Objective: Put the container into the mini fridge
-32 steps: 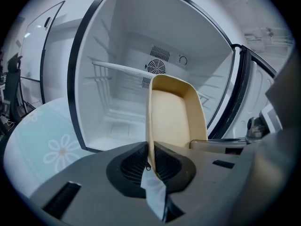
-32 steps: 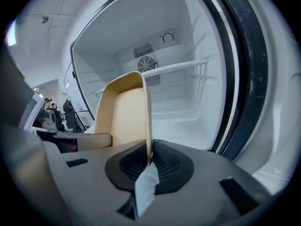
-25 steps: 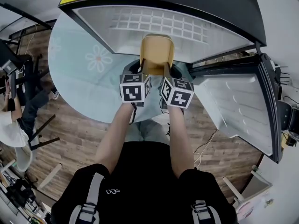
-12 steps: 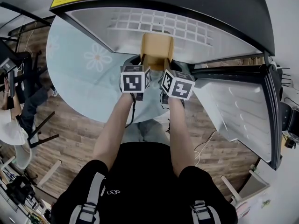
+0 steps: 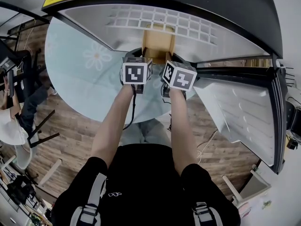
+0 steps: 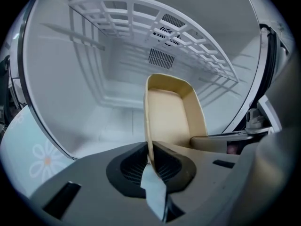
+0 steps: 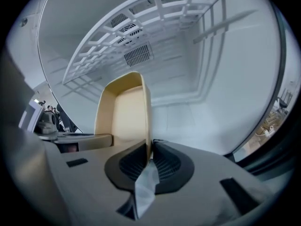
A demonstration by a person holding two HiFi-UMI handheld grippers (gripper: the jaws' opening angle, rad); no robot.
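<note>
A tan open container (image 5: pixel 159 42) is held at the mouth of the mini fridge (image 5: pixel 89 22), its far end inside the white cavity. My left gripper (image 5: pixel 142 59) is shut on the container's left wall (image 6: pixel 146 126); its jaws have just been opening slightly, with the wall still pinched between the pads. My right gripper (image 5: pixel 166 62) is shut on the container's right wall (image 7: pixel 147 121). The left gripper view shows the container (image 6: pixel 171 114) above the fridge floor and below the white wire shelf (image 6: pixel 155 18). In the right gripper view the container (image 7: pixel 123 112) looks empty.
The fridge door (image 5: pixel 240 112) stands swung open to the right. The fridge sits on a round table with a pale blue flowered cloth (image 5: pixel 80 79). A vent (image 7: pixel 137 54) is on the fridge's back wall. A seated person (image 5: pixel 9 121) and chairs are at the far left.
Both grippers and the container have moved forward and down, further into the fridge opening. Less of the container shows outside the cavity now.
</note>
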